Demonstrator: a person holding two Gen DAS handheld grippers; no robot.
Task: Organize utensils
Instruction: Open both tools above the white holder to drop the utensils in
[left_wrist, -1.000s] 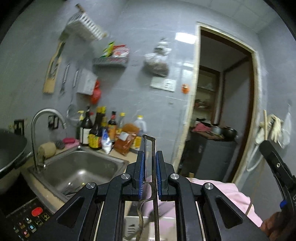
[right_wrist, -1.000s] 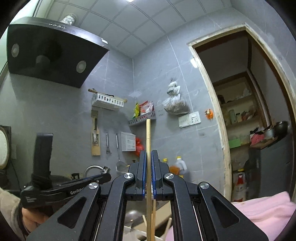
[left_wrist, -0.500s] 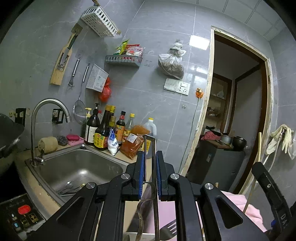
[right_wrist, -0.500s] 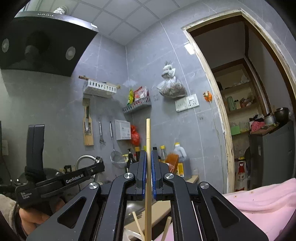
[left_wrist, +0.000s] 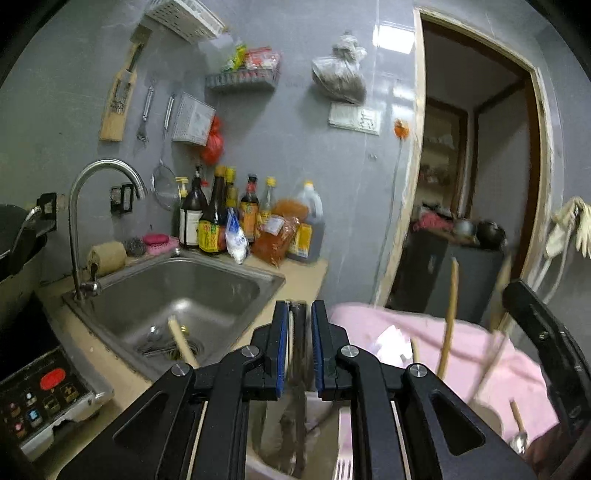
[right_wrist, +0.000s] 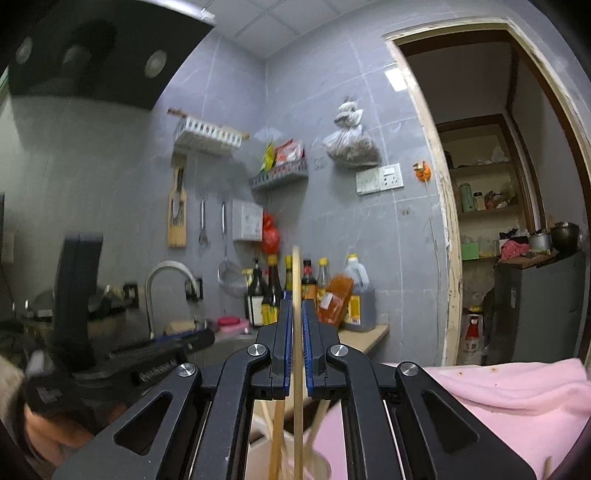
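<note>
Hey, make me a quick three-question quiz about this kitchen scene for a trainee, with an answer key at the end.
1. True or false: the right gripper is shut on a wooden chopstick.
2. What does the left gripper hold? A) sponge B) thin metal utensil C) bottle
3. Fill in: the cloth beside the sink is ____ in colour.

Key: 1 true; 2 B; 3 pink.

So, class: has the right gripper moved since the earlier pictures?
Yes. The right gripper has sunk: its fingertips now sit level with the sauce bottles, well below the wall shelf.
</note>
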